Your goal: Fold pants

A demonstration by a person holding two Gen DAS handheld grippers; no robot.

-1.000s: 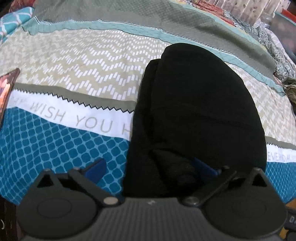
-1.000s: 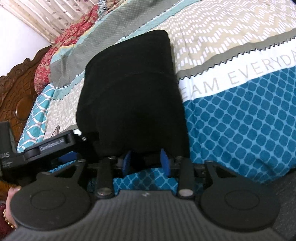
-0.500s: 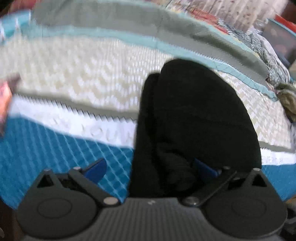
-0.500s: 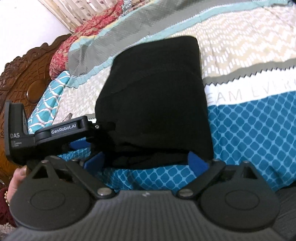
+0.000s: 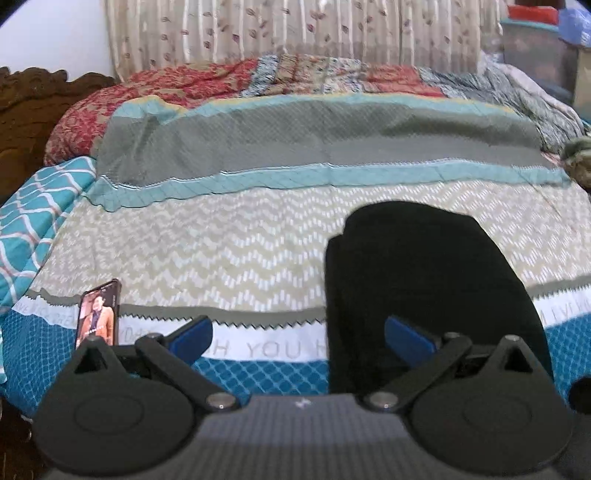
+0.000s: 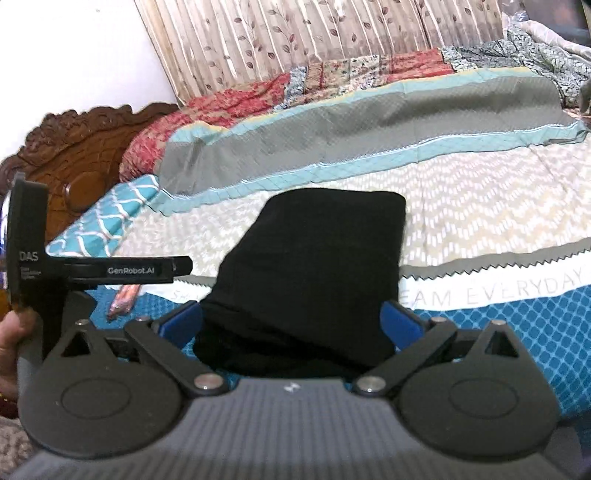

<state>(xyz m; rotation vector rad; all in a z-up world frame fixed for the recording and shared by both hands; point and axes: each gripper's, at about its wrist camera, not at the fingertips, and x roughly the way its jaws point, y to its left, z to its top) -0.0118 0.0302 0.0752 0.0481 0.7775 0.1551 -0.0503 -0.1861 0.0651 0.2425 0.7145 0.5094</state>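
Nearest you, your right tongs (image 6: 291, 325) stand spread as wide as they go, having just been opening; the near edge of the folded black pants (image 6: 314, 266) shows between the blue pads (image 6: 183, 325), and nothing is pinched. Your left tongs (image 5: 299, 336) are spread too, with only bedspread and the pants' left edge seen between the pads, none of it gripped. In the right wrist view the left tongs' black body (image 6: 92, 271) juts in from the left, with your hand (image 6: 9, 350) on its handle.

The pants lie flat on the bed (image 5: 236, 236) as a compact folded stack, straddling the blue diamond band, the white lettered strip and the beige zigzag panel of the bedspread. A phone (image 5: 98, 314) with a lit screen lies left of them, well apart. Farther back runs the grey and teal band, then a rumpled red patterned quilt (image 5: 166, 88), a carved wooden headboard (image 6: 81, 155) and a leaf-print curtain (image 5: 295, 29).
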